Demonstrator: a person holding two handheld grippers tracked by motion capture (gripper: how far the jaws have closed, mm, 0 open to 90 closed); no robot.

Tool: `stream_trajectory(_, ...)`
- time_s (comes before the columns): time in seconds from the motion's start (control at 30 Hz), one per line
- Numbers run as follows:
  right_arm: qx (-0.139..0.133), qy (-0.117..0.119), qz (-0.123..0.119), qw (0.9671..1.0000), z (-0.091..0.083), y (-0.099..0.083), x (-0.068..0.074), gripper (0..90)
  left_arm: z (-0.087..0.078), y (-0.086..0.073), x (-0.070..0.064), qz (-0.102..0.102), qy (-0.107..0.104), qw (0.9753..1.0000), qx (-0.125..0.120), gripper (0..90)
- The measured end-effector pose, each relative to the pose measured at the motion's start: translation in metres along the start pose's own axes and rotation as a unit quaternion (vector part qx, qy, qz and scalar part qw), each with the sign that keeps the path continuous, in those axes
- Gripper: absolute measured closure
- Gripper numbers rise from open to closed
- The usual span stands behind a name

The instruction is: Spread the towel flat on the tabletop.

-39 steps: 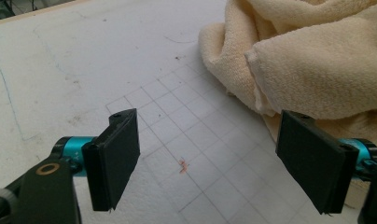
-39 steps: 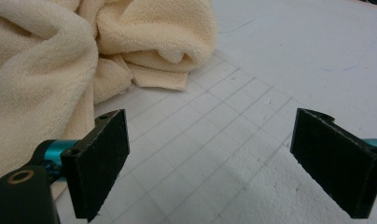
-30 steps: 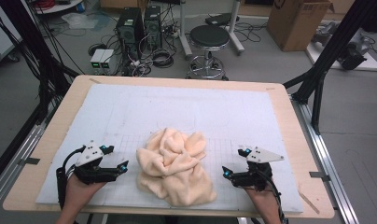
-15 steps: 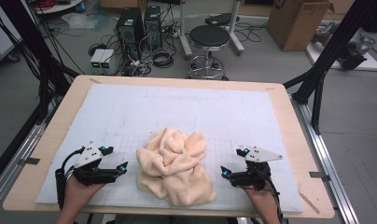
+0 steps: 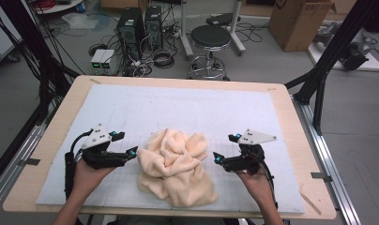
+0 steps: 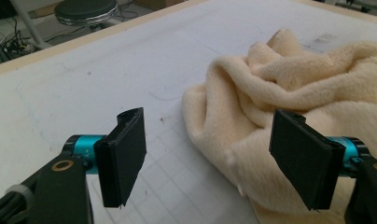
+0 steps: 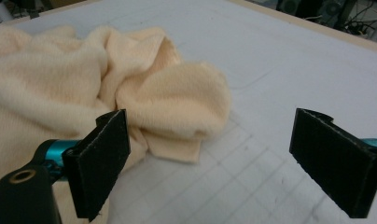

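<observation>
Towel (image 5: 176, 166) lies crumpled near the desk's (image 5: 281, 93) front edge; both grippers' fingers (image 6: 123, 156) gape empty beside it, ready to grab

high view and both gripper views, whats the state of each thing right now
cream fluffy towel: crumpled in a heap on the mat, not held
left tool: open, beside the towel's edge, holding nothing
right tool: open, beside the towel, holding nothing
white gridded mat: flat on the table
wooden table: bears the mat
</observation>
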State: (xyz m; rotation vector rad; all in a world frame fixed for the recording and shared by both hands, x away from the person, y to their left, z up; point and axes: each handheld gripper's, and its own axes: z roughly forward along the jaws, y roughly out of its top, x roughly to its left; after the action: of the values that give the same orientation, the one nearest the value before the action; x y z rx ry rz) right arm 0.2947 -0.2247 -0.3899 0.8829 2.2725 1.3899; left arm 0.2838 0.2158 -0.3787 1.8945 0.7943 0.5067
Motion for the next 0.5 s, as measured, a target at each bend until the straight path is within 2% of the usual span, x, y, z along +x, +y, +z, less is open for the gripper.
stream_trajectory(0.03, 0.004, 0.002, -0.001, 1.0, 0.003, 0.007, 0.0, 12.1, 0.01, 0.01, 0.001, 0.02, 0.004, 0.9997, 0.012, 28.9)
stream_trajectory(0.07, 0.008, 0.007, -0.003, 0.9999, 0.007, 0.013, 0.0, 14.9, 0.01, 0.01, 0.001, 0.02, 0.004, 0.9997, 0.012, 30.4)
stream_trajectory(0.1, 0.005, 0.01, -0.014, 0.9998, 0.012, 0.021, -0.001, 15.9, 0.02, 0.018, 0.001, 0.029, 0.003, 0.9994, 0.018, 31.0)
stream_trajectory(0.13, 0.006, 0.012, -0.012, 0.9998, 0.015, 0.026, 0.0, 15.9, 0.02, 0.018, 0.001, 0.029, 0.003, 0.9994, 0.018, 31.4)
stream_trajectory(0.2, 0.006, 0.015, -0.018, 0.9997, 0.019, 0.031, 0.001, 16.3, 0.032, 0.023, 0.003, 0.025, -0.007, 0.9994, 0.024, 32.3)
stream_trajectory(0.23, 0.01, 0.026, -0.024, 0.9993, 0.029, 0.04, 0.001, 19.5, 0.038, 0.024, 0.005, 0.022, -0.012, 0.9994, 0.025, 34.8)
stream_trajectory(0.27, 0.01, 0.026, -0.024, 0.9993, 0.029, 0.04, 0.001, 19.5, 0.045, 0.023, 0.006, 0.018, -0.017, 0.9993, 0.029, 34.8)
stream_trajectory(0.33, 0.017, 0.042, -0.028, 0.9986, 0.042, 0.045, 0.002, 24.7, 0.061, 0.02, 0.011, 0.006, -0.035, 0.9982, 0.048, 37.1)
stream_trajectory(0.43, 0.042, 0.059, -0.025, 0.997, 0.059, 0.044, -0.002, 32.3, 0.079, 0.014, 0.014, -0.002, -0.041, 0.9959, 0.081, 38.4)
stream_trajectory(0.5, 0.064, 0.062, -0.023, 0.9957, 0.07, 0.04, -0.005, 34.8, 0.087, 0.01, 0.016, -0.008, -0.048, 0.9944, 0.094, 39.9)
